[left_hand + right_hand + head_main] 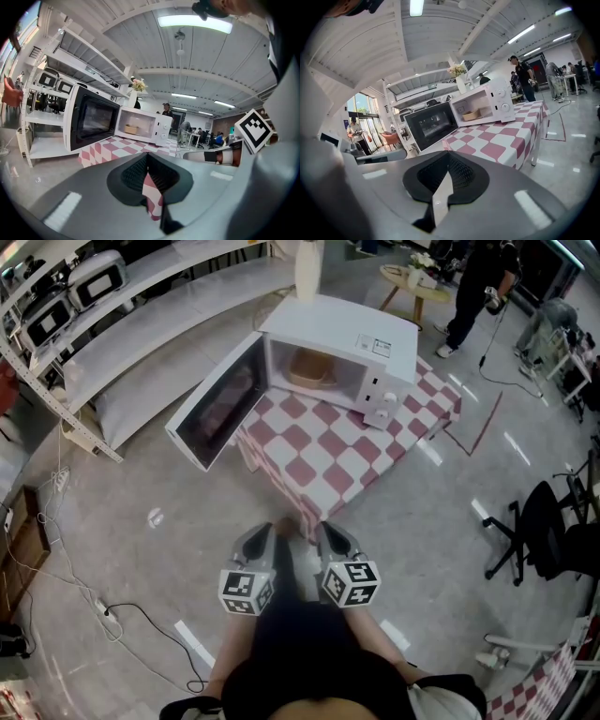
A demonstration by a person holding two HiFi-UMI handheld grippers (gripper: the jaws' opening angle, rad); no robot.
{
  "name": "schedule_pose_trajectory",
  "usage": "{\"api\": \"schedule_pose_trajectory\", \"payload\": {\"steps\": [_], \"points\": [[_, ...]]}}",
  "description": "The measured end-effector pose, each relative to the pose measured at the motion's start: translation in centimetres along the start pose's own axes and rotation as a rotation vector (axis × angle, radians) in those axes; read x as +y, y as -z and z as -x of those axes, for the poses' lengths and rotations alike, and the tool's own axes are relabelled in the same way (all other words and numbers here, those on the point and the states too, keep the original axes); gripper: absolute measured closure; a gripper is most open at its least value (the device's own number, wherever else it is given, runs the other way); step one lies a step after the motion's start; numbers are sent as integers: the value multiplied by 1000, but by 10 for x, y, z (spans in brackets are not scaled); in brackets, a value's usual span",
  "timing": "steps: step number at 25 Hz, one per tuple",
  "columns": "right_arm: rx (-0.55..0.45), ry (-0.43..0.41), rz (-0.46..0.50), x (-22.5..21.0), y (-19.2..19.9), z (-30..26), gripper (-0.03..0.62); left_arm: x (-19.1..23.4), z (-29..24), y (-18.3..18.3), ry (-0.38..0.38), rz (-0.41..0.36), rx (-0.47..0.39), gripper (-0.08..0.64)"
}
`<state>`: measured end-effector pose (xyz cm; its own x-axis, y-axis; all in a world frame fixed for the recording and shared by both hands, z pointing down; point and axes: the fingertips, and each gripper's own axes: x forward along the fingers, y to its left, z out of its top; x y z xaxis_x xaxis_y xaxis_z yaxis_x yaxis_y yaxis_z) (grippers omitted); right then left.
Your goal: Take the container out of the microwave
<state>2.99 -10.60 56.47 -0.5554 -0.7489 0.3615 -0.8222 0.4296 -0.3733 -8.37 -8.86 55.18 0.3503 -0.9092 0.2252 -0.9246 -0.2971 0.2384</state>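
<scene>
The left tongs (260,538) and right tongs (335,538) are held side by side close to the person's body. They are aimed a little below level at the counter (349,454), each with its dark ribbed jaws pressed together on nothing. On the far part of that red-and-white checked counter stands a boxy white microwave (375,338), its glass-fronted door (217,401) swung open leftward. The tan, rounded container (311,369) sits inside.
</scene>
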Motion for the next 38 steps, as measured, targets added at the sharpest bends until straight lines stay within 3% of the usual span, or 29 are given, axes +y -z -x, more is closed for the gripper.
{"api": "schedule_pose_trajectory", "payload": {"steps": [13, 38], "points": [[-2, 31, -17, -21, -35, -47, 592, 28, -55, -31, 1, -1, -13, 549], [-41, 156, -57, -54, -110, -136, 592, 72, -167, -85, 129, -16, 29, 549]]}}
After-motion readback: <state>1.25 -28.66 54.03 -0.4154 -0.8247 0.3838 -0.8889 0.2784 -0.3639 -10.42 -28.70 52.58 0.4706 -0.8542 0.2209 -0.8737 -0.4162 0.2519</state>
